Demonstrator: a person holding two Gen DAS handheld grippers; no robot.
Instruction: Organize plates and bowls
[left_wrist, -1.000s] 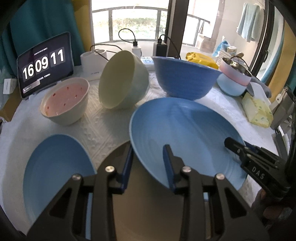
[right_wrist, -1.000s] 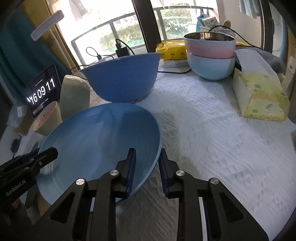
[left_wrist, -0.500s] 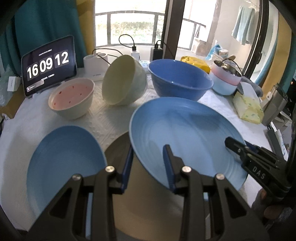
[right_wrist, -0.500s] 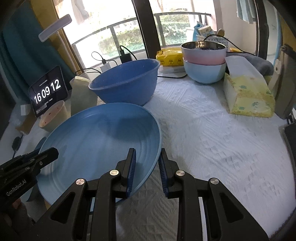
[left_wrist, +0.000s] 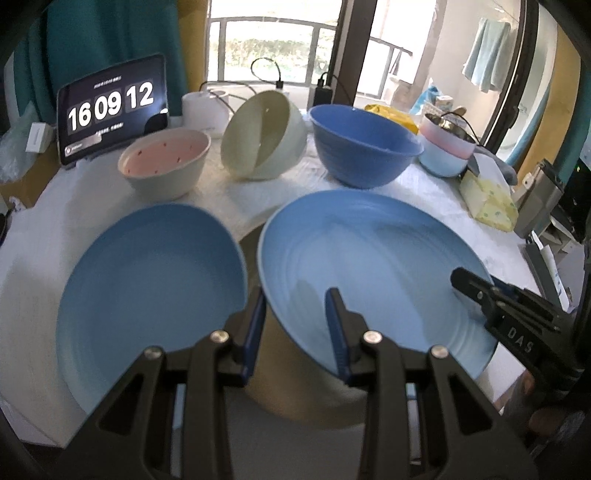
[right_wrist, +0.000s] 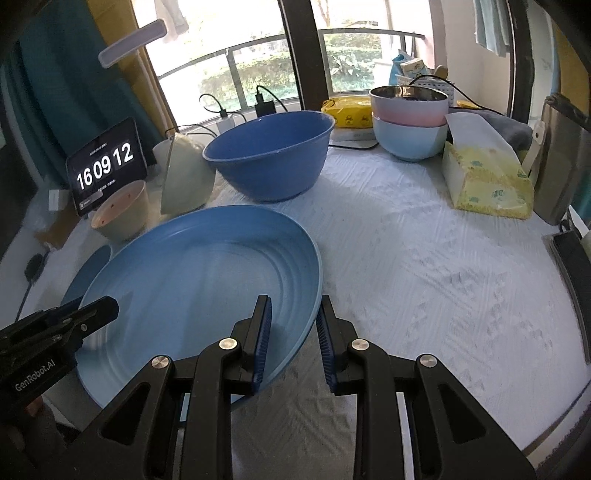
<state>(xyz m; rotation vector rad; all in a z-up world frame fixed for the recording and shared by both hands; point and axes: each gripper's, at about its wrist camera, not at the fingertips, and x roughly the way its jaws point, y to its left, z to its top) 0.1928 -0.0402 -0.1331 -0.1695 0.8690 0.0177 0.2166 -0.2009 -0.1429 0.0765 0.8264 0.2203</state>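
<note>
White textured cloth (right_wrist: 424, 266) is spread beneath a large blue plate (right_wrist: 192, 273), gripped at opposite rims by the left gripper (left_wrist: 295, 317) and right gripper (right_wrist: 293, 328); a second blue plate (left_wrist: 147, 273) is seen beside it

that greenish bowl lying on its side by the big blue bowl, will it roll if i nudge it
Probably. The greenish bowl rests tipped on its curved wall, mouth facing sideways, so a nudge would likely rock or roll it. It sits close beside the dark blue bowl, which may stop it on that side. It looks rigid, likely light, with a smooth, possibly slippery surface.
</note>
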